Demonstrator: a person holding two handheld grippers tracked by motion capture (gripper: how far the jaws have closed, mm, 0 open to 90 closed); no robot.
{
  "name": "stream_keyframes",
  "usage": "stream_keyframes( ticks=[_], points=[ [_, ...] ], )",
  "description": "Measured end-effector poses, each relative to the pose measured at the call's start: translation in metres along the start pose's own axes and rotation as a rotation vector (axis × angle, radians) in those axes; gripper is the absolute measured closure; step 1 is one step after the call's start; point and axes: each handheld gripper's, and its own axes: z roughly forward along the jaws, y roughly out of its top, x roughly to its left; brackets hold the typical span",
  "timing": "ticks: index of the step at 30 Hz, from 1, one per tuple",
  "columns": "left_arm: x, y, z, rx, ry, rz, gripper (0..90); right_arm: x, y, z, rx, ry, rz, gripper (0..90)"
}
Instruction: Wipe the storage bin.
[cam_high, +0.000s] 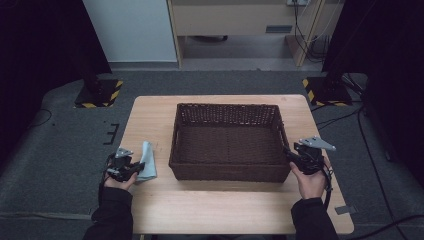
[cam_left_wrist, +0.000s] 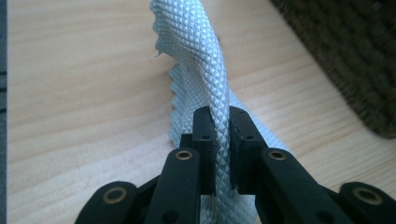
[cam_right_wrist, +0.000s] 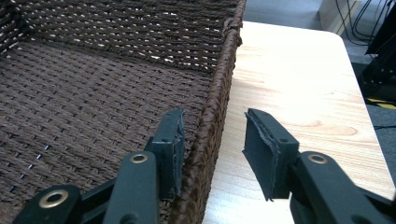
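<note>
A pale blue textured cloth (cam_high: 147, 161) lies on the wooden table (cam_high: 225, 205) left of the dark woven basket (cam_high: 227, 172). My left gripper (cam_high: 134, 167) is shut on a raised fold of the cloth (cam_left_wrist: 205, 60), the pads (cam_left_wrist: 205, 135) pressing it from both sides. My right gripper (cam_high: 291, 156) is at the basket's near right corner. In the right gripper view its jaws straddle the basket's right rim (cam_right_wrist: 219, 84): the left pad (cam_right_wrist: 170, 140) rests close against the inside of the wall, the right pad (cam_right_wrist: 264, 149) stands apart over the table. The gripper (cam_right_wrist: 212, 135) is open.
The basket interior (cam_right_wrist: 70, 93) holds nothing. Bare wood runs along the table's front and right of the basket (cam_right_wrist: 299, 79). Floor stands with yellow-black stripes (cam_high: 100, 92) flank the table's far corners, and cables (cam_high: 350, 120) trail on the carpet at right.
</note>
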Motion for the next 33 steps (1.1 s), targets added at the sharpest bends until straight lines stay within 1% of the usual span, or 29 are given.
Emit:
stream_keyframes(
  ticks=[3,5,7,8,10,11,13,14,16,17,18,21,22,25,26,27,29,31,32,33],
  points=[
    [-0.002,0.007,-0.004,-0.033,-0.002,0.003,82.1,-0.001,0.003,0.001,-0.001,0.007,-0.01,58.5],
    [-0.003,0.013,-0.006,-0.05,-0.007,0.007,82.2,-0.001,0.005,0.005,0.006,0.02,-0.009,58.3],
    [-0.005,0.019,-0.007,-0.065,-0.008,0.01,82.2,-0.002,0.006,0.008,0.018,0.021,-0.018,60.7],
    [-0.005,0.022,-0.008,-0.073,-0.01,0.011,82.2,-0.003,0.006,0.009,0.015,0.021,-0.016,60.4],
    [-0.006,0.029,-0.01,-0.092,-0.013,0.014,82.2,-0.006,0.006,0.011,0.026,0.054,0.003,62.5],
    [-0.007,0.033,-0.01,-0.099,-0.017,0.015,82.1,-0.006,0.006,0.012,0.03,0.063,0.004,62.8],
    [-0.007,0.039,-0.011,-0.116,-0.021,0.01,82.1,-0.006,0.007,0.011,0.038,0.073,-0.005,63.9],
    [-0.008,0.041,-0.01,-0.12,-0.023,0.009,82.1,-0.005,0.007,0.011,0.039,0.07,-0.012,65.3],
    [-0.008,0.046,-0.009,-0.127,-0.022,0.012,82.1,-0.004,0.006,0.011,0.056,0.076,-0.027,66.7],
    [-0.009,0.049,-0.008,-0.131,-0.023,0.008,82.1,-0.004,0.004,0.011,0.055,0.083,-0.032,67.1],
    [-0.01,0.051,-0.007,-0.133,-0.022,0.009,82.1,-0.004,0.003,0.01,0.073,0.1,-0.032,67.0],
    [-0.013,0.058,-0.006,-0.148,-0.03,0.012,82.1,0.0,0.001,0.008,0.084,0.08,-0.053,68.3],
    [-0.013,0.06,-0.007,-0.148,-0.031,0.018,82.1,0.0,-0.001,0.008,0.088,0.082,-0.061,69.3],
    [-0.018,0.067,-0.006,-0.169,-0.045,0.022,82.1,0.003,-0.003,0.005,0.094,0.089,-0.041,70.2],
    [-0.02,0.07,-0.006,-0.174,-0.047,0.03,82.1,0.004,-0.004,0.004,0.099,0.09,-0.04,70.0],
    [-0.021,0.072,-0.006,-0.175,-0.052,0.028,82.1,0.006,-0.004,0.003,0.1,0.087,-0.046,69.9],
    [-0.023,0.076,-0.004,-0.178,-0.05,0.035,82.1,0.007,-0.004,0.002,0.103,0.085,-0.038,69.2],
    [-0.025,0.079,-0.003,-0.178,-0.049,0.04,82.2,0.004,-0.004,0.004,0.09,0.097,-0.018,64.7],
    [-0.025,0.081,-0.002,-0.181,-0.05,0.038,82.2,0.002,-0.003,0.005,0.082,0.101,-0.016,62.4],
    [-0.025,0.082,-0.001,-0.177,-0.051,0.043,82.2,0.002,-0.003,0.006,0.081,0.093,-0.011,61.4]
  ],
)
